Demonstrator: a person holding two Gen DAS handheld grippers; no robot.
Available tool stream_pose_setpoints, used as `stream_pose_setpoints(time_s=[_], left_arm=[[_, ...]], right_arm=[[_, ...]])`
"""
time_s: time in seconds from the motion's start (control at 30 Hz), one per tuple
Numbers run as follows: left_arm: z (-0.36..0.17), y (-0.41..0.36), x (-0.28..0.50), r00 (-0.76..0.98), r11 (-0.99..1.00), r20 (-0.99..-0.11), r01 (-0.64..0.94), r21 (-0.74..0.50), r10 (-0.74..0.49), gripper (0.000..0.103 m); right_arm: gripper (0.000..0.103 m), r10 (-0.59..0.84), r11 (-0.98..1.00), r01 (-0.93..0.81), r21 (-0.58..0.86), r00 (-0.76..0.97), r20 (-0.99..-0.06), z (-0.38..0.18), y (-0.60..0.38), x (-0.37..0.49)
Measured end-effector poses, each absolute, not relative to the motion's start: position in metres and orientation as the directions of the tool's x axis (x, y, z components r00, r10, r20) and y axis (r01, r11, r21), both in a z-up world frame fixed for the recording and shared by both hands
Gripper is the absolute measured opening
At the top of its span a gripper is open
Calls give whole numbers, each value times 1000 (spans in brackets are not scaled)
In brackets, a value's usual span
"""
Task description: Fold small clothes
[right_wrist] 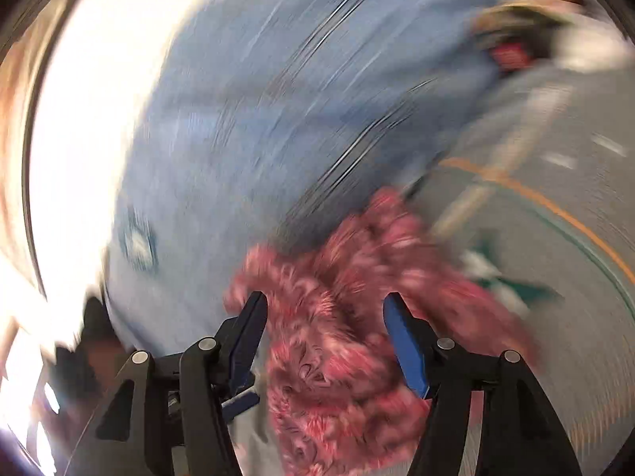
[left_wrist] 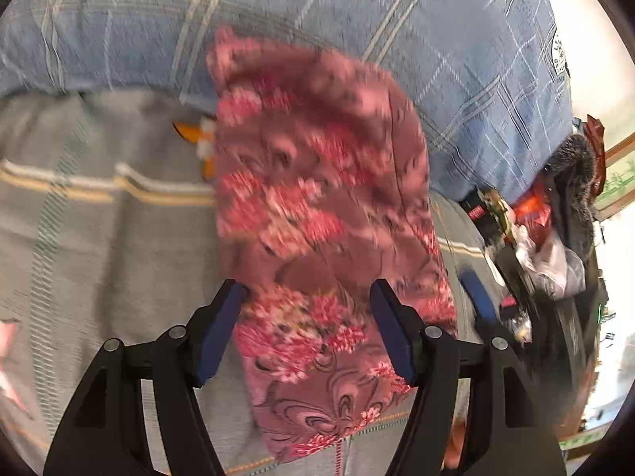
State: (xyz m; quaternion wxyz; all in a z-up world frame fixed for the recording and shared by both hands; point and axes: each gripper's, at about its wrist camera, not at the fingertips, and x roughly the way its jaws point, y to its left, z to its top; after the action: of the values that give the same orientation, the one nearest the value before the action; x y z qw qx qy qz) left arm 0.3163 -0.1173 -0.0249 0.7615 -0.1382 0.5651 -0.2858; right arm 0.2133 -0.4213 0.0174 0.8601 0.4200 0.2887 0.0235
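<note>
Fingers of the left gripper (left_wrist: 307, 329) and right gripper (right_wrist: 323, 337) stand apart, the pink floral garment (left_wrist: 317, 206) loose between them on the grey bedsheet (left_wrist: 99, 238); unpinned, its fold could slump or catch a pad. Blur hides its edges in the right view, and the far corners are hard to make out

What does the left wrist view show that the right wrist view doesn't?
Only the left wrist view: sharp floral print on the pink garment, clutter of bags at the right edge, and an orange patch beside the garment. Only the right wrist view: heavy blur and a teal patch. Both: the garment on the grey striped sheet, the blue checked cushion, and open jaws on left gripper and right gripper.
</note>
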Motion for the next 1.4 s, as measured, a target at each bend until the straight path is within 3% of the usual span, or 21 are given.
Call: stream_pose_setpoints(time_s=[0.1,0.23,0.27,0.3,0.43,0.6,0.63,0.7,0.77,0.87,0.93,0.97,1.0,1.1,1.23,1.27,1.37,1.4], left_arm=[[-23,-119,308,230,798,-776,322,-509,-588,66],[-24,-117,306,218,781,-763,336,-527,-608,66],[-25,-116,306,212,777,-761,335,-533,-613,66],[-26,-114,306,207,773,-757,333,-541,-619,66],[-29,-107,302,195,762,-753,348,-546,-628,66],[-43,-113,301,155,778,-782,325,-537,-604,66],[-44,-111,300,151,774,-777,319,-546,-611,66],[-43,-106,297,156,771,-772,320,-551,-616,66],[-40,-102,293,159,755,-754,325,-569,-637,66],[-41,-106,285,155,748,-748,326,-578,-645,66],[-42,-112,279,148,761,-763,316,-566,-629,66],[-42,-114,276,145,763,-766,318,-564,-626,66],[-39,-115,270,152,762,-766,330,-557,-625,66],[-37,-115,261,177,770,-769,348,-535,-614,66],[-44,-120,263,175,803,-803,326,-499,-570,66],[-42,-120,262,176,805,-806,331,-493,-566,66],[-35,-116,257,185,795,-792,339,-504,-581,66],[-35,-120,257,183,792,-790,336,-509,-585,66]], right_arm=[[64,291,767,196,611,743,-603,12,-407,257],[63,306,848,137,511,661,-685,0,-380,299],[43,309,854,118,506,668,-677,2,-376,304],[11,333,850,82,521,682,-651,7,-373,308],[9,360,710,120,694,786,-504,13,-406,297],[0,335,472,393,790,749,-572,-54,-460,288],[0,348,461,373,805,758,-551,-52,-463,283],[13,324,540,338,771,761,-561,-33,-463,270],[17,389,578,232,783,764,-514,-19,-459,254],[59,494,565,150,812,726,-478,-22,-445,236],[51,486,650,139,747,680,-550,-24,-425,232],[15,429,731,140,668,667,-610,-17,-418,232],[8,413,764,105,637,679,-607,-9,-413,226],[7,394,705,80,705,782,-483,3,-421,200],[6,379,698,209,685,703,-601,-45,-431,194],[7,379,699,200,687,711,-593,-40,-425,195],[15,374,686,173,707,750,-546,-25,-426,176],[26,394,672,156,724,752,-528,-22,-425,169]])
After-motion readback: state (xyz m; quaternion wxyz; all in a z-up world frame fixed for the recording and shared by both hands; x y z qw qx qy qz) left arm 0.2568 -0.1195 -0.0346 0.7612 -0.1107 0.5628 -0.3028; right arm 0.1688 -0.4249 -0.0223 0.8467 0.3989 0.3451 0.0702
